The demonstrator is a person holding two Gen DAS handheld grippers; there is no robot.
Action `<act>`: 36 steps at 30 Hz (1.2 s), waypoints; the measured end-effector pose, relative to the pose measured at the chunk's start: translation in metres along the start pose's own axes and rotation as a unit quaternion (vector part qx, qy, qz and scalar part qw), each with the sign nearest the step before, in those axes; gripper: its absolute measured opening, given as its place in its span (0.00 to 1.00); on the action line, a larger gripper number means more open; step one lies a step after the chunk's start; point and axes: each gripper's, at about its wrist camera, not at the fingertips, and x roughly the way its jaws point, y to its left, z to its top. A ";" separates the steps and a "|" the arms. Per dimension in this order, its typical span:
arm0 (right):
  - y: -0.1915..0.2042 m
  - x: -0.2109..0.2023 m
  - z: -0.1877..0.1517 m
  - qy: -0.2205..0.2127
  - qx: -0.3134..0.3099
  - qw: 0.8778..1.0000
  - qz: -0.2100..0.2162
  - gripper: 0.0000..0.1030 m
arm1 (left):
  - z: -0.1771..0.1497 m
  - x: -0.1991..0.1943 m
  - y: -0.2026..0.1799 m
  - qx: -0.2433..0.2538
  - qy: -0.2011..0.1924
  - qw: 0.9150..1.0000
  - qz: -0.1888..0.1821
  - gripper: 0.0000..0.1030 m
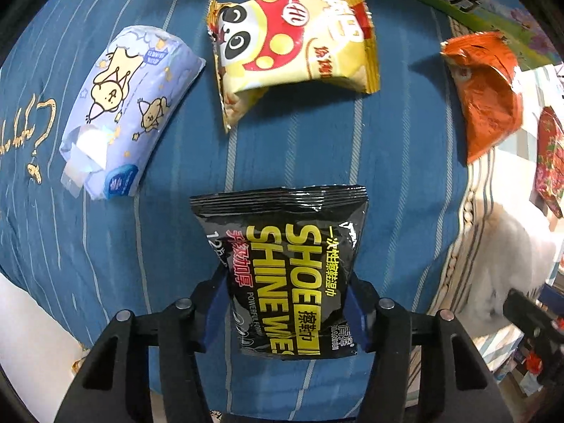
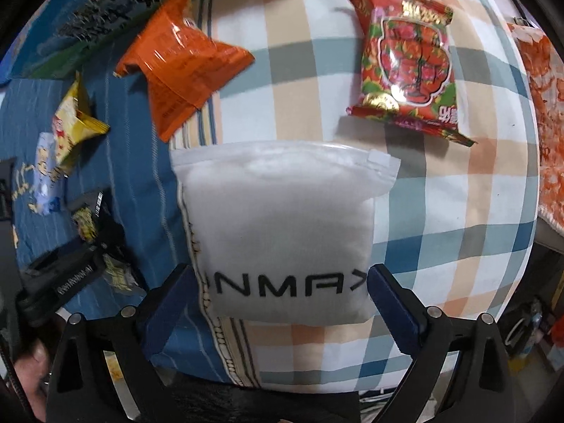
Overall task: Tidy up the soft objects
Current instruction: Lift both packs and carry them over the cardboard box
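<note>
Left gripper (image 1: 287,312) points down, jaws pinching the black pack (image 1: 285,268).

Both wrist views — downward, close

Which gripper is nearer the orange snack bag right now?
Right. The right gripper straddles the white pouch just below the orange snack bag; the left gripper, clamping the black wipes pack, sits farther away.

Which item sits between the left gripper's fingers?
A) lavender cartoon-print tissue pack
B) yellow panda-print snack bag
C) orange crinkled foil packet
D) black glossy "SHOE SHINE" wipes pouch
D: in the left wrist view the black glossy "SHOE SHINE" wipes pouch lies between the blue pads of the left gripper, which press its sides; the yellow, orange and lavender packs lie apart on the blue striped cloth.
</note>
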 end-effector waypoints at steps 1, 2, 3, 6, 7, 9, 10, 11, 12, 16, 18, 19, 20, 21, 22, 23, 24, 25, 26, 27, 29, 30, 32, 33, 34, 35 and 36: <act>-0.001 0.000 -0.003 0.000 0.002 1.000 -0.001 0.97 | 0.001 -0.002 -0.001 0.002 -0.001 1.000 -0.001 0.53; -0.007 -0.001 -0.004 0.002 0.007 1.000 0.001 0.97 | 0.001 -0.003 -0.002 0.004 -0.002 1.000 -0.001 0.52; -0.011 0.001 -0.004 0.005 0.013 1.000 0.004 0.97 | 0.001 -0.002 -0.002 0.006 -0.003 1.000 0.000 0.52; -0.026 0.006 0.003 0.005 0.035 0.999 0.003 0.92 | -0.009 -0.009 0.002 0.010 -0.006 1.000 -0.001 0.52; -0.029 0.008 -0.001 0.003 0.041 0.999 0.001 0.89 | -0.010 -0.009 0.002 0.011 -0.006 1.000 -0.002 0.52; -0.040 0.008 -0.004 0.003 0.050 0.999 0.002 0.82 | -0.013 -0.010 0.001 0.016 -0.010 1.000 -0.001 0.52; -0.044 0.004 -0.004 0.002 0.056 0.998 0.007 0.80 | -0.013 -0.010 0.000 0.017 -0.011 1.000 0.000 0.52; -0.047 0.003 -0.009 0.002 0.059 0.998 0.010 0.79 | -0.015 -0.010 -0.001 0.019 -0.011 1.000 0.000 0.52; -0.049 0.002 -0.012 0.001 0.058 0.998 0.009 0.77 | -0.016 -0.011 -0.001 0.019 -0.012 1.000 -0.001 0.52; -0.038 -0.002 -0.025 -0.008 0.049 0.999 -0.006 0.71 | -0.025 -0.020 -0.007 0.030 -0.022 0.999 0.001 0.51; -0.025 0.001 -0.036 -0.012 0.041 0.999 -0.017 0.68 | -0.026 -0.022 -0.007 0.036 -0.030 0.999 0.006 0.51; -0.022 -0.001 -0.043 -0.014 0.036 0.999 -0.021 0.66 | -0.027 -0.026 -0.009 0.038 -0.034 0.999 0.008 0.51; -0.020 -0.003 -0.049 -0.015 0.035 0.999 -0.023 0.64 | -0.024 -0.025 -0.012 0.040 -0.037 0.998 0.011 0.51; -0.012 -0.004 -0.054 -0.015 0.034 0.999 -0.022 0.63 | -0.025 -0.028 -0.013 0.042 -0.043 0.998 0.014 0.50; -0.010 -0.005 -0.060 -0.014 0.033 0.999 -0.018 0.63 | -0.027 -0.032 -0.013 0.044 -0.052 0.998 0.017 0.50; -0.006 -0.007 -0.061 -0.013 0.034 0.999 -0.016 0.62 | -0.029 -0.037 -0.014 0.047 -0.059 0.997 0.018 0.50; -0.006 -0.009 -0.065 -0.014 0.033 0.999 -0.016 0.62 | -0.031 -0.043 -0.016 0.050 -0.065 0.996 0.018 0.50; -0.003 -0.012 -0.074 -0.020 0.028 0.999 -0.019 0.62 | -0.033 -0.047 -0.017 0.054 -0.071 0.996 0.019 0.50; 0.002 -0.018 -0.085 -0.025 0.025 0.999 -0.024 0.61 | -0.035 -0.052 -0.018 0.056 -0.078 0.995 0.020 0.50; 0.020 -0.017 -0.083 -0.030 0.021 0.999 -0.028 0.61 | -0.038 -0.057 -0.018 0.058 -0.087 0.994 0.022 0.50; 0.035 -0.021 -0.090 -0.037 0.015 0.999 -0.026 0.61 | -0.044 -0.070 -0.018 0.063 -0.105 0.992 0.020 0.50; 0.038 -0.025 -0.099 -0.042 0.013 0.999 -0.024 0.61 | -0.046 -0.075 -0.017 0.064 -0.110 0.992 0.019 0.50; 0.043 -0.039 -0.111 -0.054 0.007 0.998 -0.026 0.60 | -0.053 -0.089 -0.016 0.068 -0.125 0.990 0.012 0.50; 0.047 -0.044 -0.118 -0.062 0.006 0.998 -0.025 0.60 | -0.055 -0.096 -0.015 0.070 -0.132 0.989 0.011 0.50; 0.053 -0.045 -0.114 -0.068 0.004 0.997 -0.023 0.60 | -0.059 -0.102 -0.015 0.072 -0.138 0.988 0.009 0.50; 0.059 -0.047 -0.102 -0.073 0.003 0.997 -0.022 0.60 | -0.064 -0.111 -0.014 0.075 -0.147 0.986 0.004 0.50; 0.061 -0.055 -0.108 -0.081 0.002 0.996 -0.020 0.60 | -0.068 -0.119 -0.012 0.077 -0.154 0.985 0.001 0.50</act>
